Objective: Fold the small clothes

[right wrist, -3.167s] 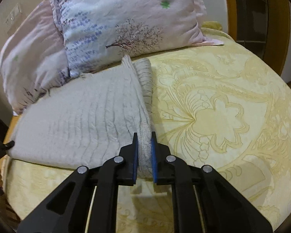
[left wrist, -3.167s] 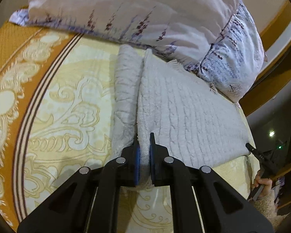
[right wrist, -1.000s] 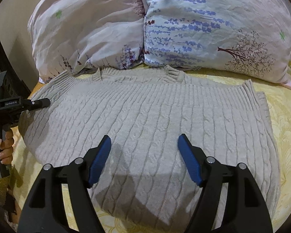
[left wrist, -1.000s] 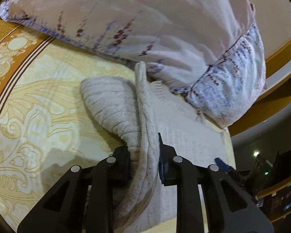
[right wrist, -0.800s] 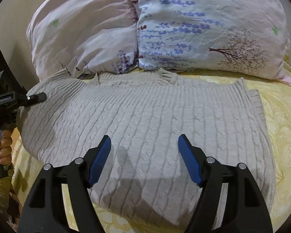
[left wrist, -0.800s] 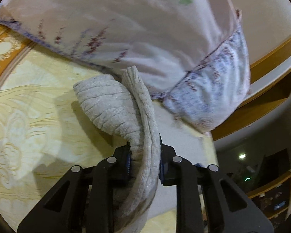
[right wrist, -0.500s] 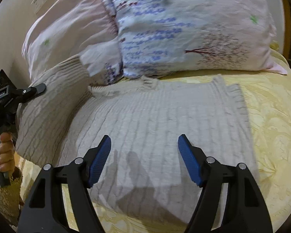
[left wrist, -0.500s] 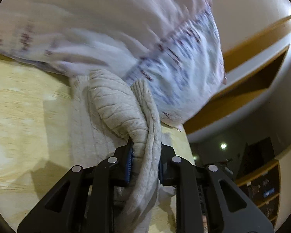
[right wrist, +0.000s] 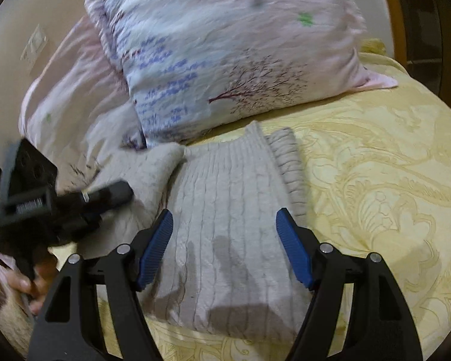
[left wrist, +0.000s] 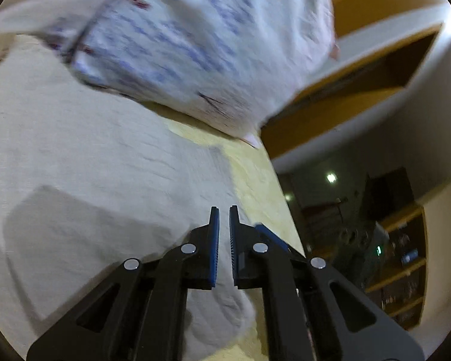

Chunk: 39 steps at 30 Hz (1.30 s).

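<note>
Below floral pillow (right wrist: 225,60), on yellow bedspread (right wrist: 375,180), I see grey knit sweater (right wrist: 225,225) lying flat, one side folded over. My right gripper (right wrist: 224,248) hovers above sweater's near half, jaws spread wide, nothing between them. My left gripper (left wrist: 221,240) sits over sweater's near edge, away from pillow; jaws just closed, nearly together, no cloth pinched. Person's hand (right wrist: 30,282) holds left gripper's handle.
</note>
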Tool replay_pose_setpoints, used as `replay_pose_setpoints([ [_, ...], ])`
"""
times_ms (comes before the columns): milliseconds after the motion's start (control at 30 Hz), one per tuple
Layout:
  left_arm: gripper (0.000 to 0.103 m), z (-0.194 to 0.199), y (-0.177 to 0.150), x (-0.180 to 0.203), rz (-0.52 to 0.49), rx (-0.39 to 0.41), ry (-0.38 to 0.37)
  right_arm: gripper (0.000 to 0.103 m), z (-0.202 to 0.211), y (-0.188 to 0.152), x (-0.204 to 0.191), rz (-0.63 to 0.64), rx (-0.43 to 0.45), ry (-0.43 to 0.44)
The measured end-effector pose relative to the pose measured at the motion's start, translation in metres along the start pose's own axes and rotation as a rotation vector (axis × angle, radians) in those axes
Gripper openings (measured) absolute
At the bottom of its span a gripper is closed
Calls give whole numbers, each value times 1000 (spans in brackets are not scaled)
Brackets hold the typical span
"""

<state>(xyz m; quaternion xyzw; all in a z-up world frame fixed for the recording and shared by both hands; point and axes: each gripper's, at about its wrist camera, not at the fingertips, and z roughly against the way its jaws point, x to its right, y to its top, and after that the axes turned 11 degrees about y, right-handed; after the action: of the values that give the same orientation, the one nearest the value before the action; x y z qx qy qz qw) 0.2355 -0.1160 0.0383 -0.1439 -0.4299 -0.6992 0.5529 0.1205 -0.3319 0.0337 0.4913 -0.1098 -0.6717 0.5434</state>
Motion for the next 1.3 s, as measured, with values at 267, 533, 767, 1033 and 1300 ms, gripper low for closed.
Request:
replay_pose_setpoints([
  [267,64,75,0,-6,-42,191,108,71,-16,17,4,-172,-83,330],
  [533,64,84,1,-66,48,177,409,71,-75,7,-15,-245,-279,356],
  [767,64,58,-1,-76,29,91,462,65,-98,7,-36,-200,-378,370],
  [1033,64,59,-5,-81,49,71,431,43,-129,16,-34,-278,-307,395],
  [1300,81,71,-2,-79,82,124,360,16,-120,19,-30,-231,-251,369],
])
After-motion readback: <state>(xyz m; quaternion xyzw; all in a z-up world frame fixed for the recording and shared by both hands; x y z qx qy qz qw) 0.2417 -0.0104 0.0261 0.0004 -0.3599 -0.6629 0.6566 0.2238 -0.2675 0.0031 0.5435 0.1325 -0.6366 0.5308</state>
